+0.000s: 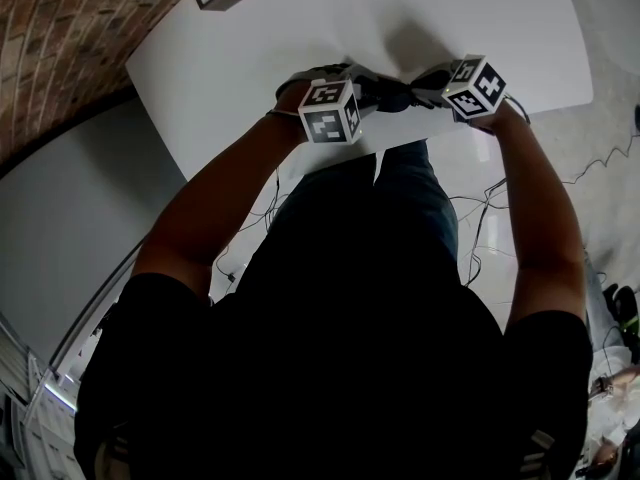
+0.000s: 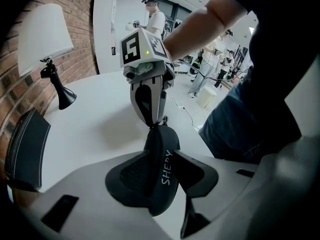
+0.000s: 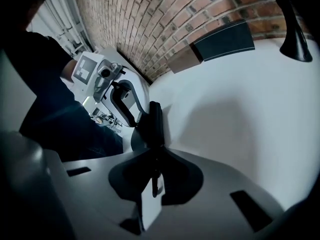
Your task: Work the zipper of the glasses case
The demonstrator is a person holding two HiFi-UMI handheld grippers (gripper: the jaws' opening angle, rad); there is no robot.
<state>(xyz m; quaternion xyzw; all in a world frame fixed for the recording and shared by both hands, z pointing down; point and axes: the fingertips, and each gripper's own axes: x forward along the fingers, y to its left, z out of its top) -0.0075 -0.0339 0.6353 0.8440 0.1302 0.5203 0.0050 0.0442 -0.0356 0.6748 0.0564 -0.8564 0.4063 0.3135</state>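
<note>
Over bench (image 1: 300, 58) edge: left fingers (image 2: 131, 176) clamp glasses case (image 2: 162, 149); right fingers (image 3: 182, 176) pinch zipper pull (image 3: 154, 181). Zipper progress undeterminable, seam hidden.

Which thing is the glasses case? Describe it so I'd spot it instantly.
Over the near edge of the white table, two hand-held grippers face each other. The glasses case is the dark, rounded pouch bridging them, clamped by the left gripper with the right gripper at its far end. Unlike the flat black pad standing by the brick wall, it carries white lettering.
</note>
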